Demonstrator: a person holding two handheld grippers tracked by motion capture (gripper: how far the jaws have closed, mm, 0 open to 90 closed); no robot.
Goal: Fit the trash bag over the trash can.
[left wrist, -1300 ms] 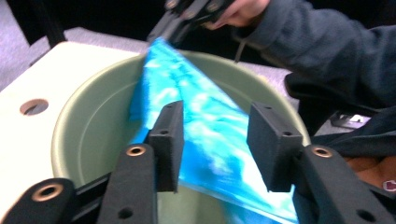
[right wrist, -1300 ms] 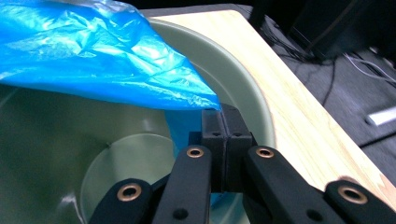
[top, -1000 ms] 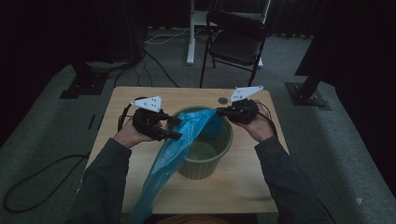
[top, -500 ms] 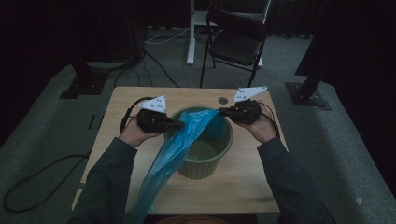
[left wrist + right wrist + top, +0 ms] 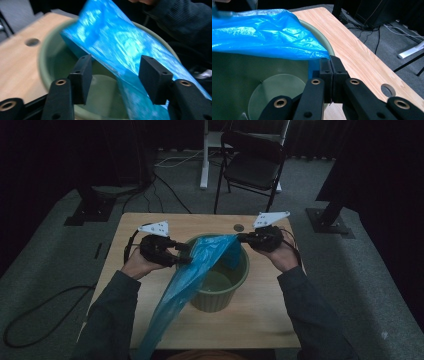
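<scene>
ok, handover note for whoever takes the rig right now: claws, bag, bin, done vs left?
Right claw: shut on the blue bag, pinching its edge at the far-right rim of the bin.
Left claw: open, jaws on either side of the bag sheet over the bin's left rim, not gripping.
Bag: stretched across the bin mouth, its tail trailing off the table front toward the person.
Done: one edge held at the rim.
Left: probably grab the bag with the left claw, open it and line the bin.
</scene>
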